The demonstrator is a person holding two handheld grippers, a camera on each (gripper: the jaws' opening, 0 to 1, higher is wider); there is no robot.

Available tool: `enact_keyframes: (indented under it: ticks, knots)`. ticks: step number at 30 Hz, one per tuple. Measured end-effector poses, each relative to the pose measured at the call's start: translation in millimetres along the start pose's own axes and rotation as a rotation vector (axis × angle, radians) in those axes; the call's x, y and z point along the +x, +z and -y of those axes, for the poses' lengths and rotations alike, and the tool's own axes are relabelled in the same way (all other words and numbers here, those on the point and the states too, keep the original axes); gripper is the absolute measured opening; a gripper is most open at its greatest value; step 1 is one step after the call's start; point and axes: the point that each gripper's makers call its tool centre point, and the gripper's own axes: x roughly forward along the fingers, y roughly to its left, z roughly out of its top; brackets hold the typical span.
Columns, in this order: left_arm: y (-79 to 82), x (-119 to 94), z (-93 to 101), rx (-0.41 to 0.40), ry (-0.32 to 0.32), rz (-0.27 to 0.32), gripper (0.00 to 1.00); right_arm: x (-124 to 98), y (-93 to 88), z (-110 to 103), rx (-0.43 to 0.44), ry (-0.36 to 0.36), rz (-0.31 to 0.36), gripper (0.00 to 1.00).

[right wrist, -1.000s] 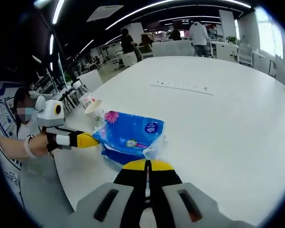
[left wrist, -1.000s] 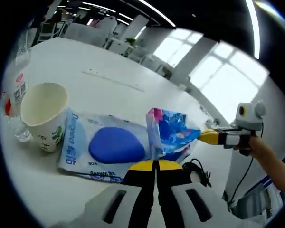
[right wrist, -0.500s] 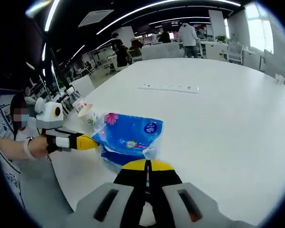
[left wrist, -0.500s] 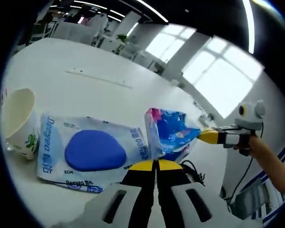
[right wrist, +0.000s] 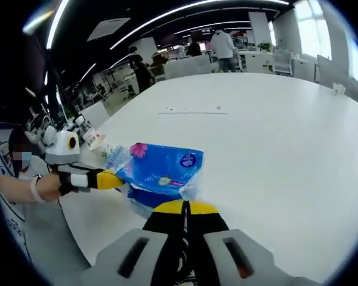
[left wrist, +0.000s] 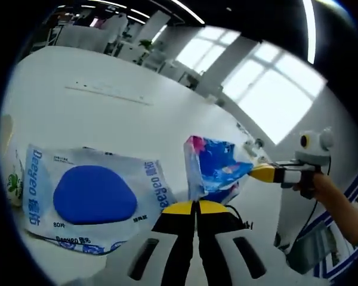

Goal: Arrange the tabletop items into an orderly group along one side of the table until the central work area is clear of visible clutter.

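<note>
Left gripper view shows the left gripper [left wrist: 196, 205] with its yellow-tipped black jaws pressed together on the lower corner of a blue plastic tissue pack with a pink flower print [left wrist: 213, 167], which stands lifted off the white tabletop [left wrist: 107, 119]. The right gripper [left wrist: 253, 171] reaches in from the right, held by a person's hand [left wrist: 313, 185], and its yellow tips meet the far corner of the same pack; whether they pinch the plastic or only touch it cannot be told from here. Just left of the pack lies a flat white-and-blue wet-wipe packet with a large blue oval on its face [left wrist: 92, 199], resting on the table, and at the far left edge a sliver of a white paper cup with a green print [left wrist: 11, 173] sits beside the packet. A black cable [left wrist: 241, 223] lies on the table under the pack. A long white power strip [left wrist: 101, 94] lies further out on the table. Right gripper view shows the right gripper's jaws closed on the near corner of the pack [right wrist: 161, 173], with the left gripper's tips [right wrist: 116, 179] touching its opposite end, near the table's edge and close to the cup [right wrist: 95, 140].
</note>
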Motion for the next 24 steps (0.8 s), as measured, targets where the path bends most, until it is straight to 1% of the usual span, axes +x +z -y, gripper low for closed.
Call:
enact_keyframes:
  ticks: [11, 19, 24]
  knots:
    - [7.0, 15, 5.2, -0.001, -0.016, 0.015, 0.0, -9, -4.9, 9, 0.036, -0.021, 0.014, 0.0]
    - [1.8, 29, 8.2, 0.005, -0.027, -0.008, 0.0, -11, -9.7, 21, 0.053, -0.045, 0.007, 0.0]
    - [2.1, 34, 7.9, 0.0, -0.031, -0.01, 0.0, -8, -10.8, 30, 0.069, -0.053, 0.004, 0.0]
